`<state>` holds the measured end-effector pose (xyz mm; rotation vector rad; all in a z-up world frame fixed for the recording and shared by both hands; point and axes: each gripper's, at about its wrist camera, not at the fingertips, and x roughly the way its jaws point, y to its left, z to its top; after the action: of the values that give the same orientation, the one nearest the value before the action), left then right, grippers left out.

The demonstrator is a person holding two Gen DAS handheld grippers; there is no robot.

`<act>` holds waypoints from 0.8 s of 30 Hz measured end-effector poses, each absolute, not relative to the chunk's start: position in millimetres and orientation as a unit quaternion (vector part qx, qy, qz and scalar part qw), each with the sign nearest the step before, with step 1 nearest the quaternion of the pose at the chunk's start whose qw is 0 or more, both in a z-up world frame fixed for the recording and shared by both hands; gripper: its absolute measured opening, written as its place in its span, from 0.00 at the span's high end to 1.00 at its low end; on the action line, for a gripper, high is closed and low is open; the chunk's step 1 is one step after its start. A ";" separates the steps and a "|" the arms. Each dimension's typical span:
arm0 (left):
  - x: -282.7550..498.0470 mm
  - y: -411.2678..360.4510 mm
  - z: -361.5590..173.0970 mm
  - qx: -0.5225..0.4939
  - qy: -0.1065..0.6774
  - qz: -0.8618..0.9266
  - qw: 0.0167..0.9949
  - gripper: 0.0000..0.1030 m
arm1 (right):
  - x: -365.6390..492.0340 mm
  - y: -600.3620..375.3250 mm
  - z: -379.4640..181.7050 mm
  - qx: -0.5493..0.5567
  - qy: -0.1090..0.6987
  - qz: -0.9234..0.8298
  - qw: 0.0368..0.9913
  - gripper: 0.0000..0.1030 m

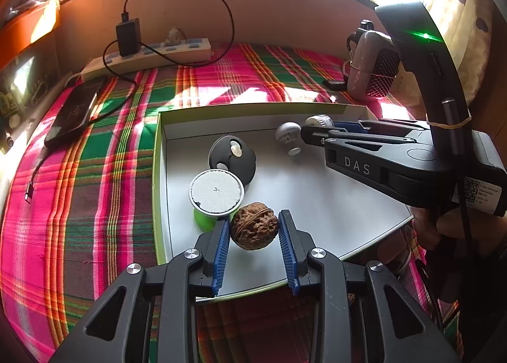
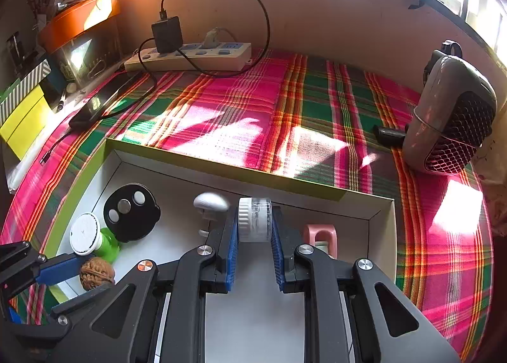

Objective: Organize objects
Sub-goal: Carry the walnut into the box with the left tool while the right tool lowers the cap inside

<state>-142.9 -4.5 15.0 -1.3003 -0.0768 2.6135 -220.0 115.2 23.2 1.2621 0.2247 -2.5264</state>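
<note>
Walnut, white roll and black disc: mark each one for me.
walnut (image 1: 254, 225), left wrist view, middle of its shell.
white roll (image 2: 255, 219), right wrist view, middle of its rim.
black disc (image 2: 130, 213), right wrist view, its dark face.

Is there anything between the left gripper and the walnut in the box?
No. The walnut sits directly between the left gripper's blue fingers. The green-based round piece stands just beside it, outside the jaws, not in the way.
</note>
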 end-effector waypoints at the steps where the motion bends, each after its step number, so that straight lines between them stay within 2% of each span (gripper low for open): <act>1: -143.1 -4.5 14.3 -0.443 -0.026 0.889 0.110 0.72 | -220.6 115.0 22.4 0.441 0.079 -0.881 0.153 0.81; 24: -143.3 -4.4 13.5 -0.443 -0.021 0.890 0.106 0.72 | -224.9 110.2 17.2 0.452 0.096 -0.874 0.150 0.81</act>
<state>-143.3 -4.4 13.5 -1.3057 -0.0626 2.6220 -224.9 110.2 17.2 1.2986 0.2770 -2.5102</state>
